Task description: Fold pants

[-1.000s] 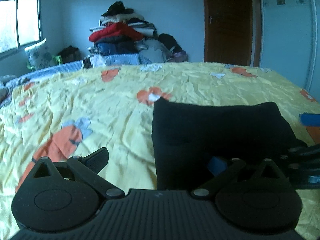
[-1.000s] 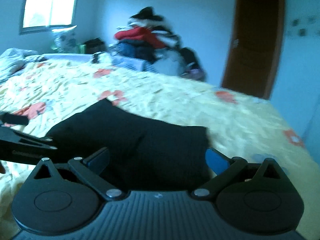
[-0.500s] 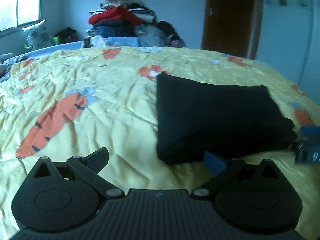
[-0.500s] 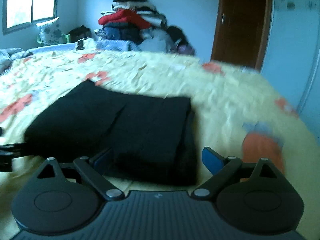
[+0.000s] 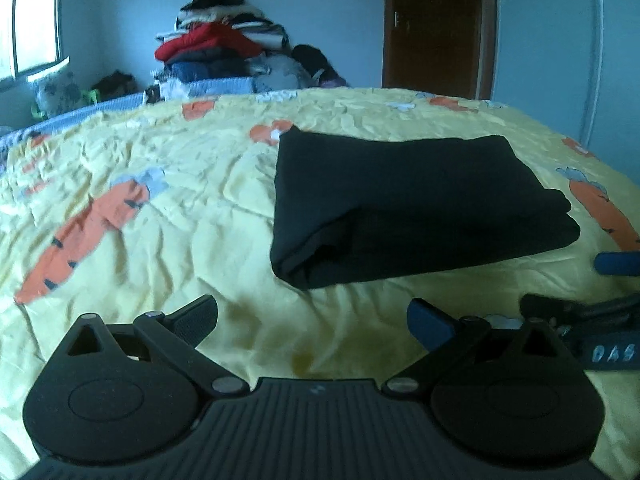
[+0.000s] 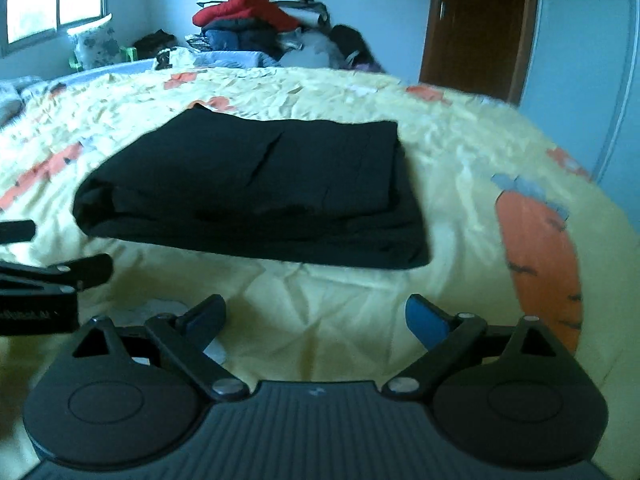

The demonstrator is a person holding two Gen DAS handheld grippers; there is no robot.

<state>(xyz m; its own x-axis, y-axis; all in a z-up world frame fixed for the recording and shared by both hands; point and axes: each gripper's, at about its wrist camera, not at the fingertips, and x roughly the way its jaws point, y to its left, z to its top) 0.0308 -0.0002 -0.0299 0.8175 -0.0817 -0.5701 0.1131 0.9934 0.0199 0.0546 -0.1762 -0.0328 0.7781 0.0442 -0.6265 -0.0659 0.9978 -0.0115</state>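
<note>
A wide bed (image 5: 168, 216) under a crumpled yellow sheet printed with orange carrots fills both views, with a clothes pile (image 5: 216, 52) and a brown door (image 5: 436, 24) against the pale wall beyond it. The black pants (image 5: 408, 204) lie folded into a thick, soft rectangle ahead of and between the two tools, touching neither. The left hand-held gripper (image 5: 312, 316) and the right hand-held gripper (image 6: 316, 316) both gape wide over bare sheet, empty
</note>
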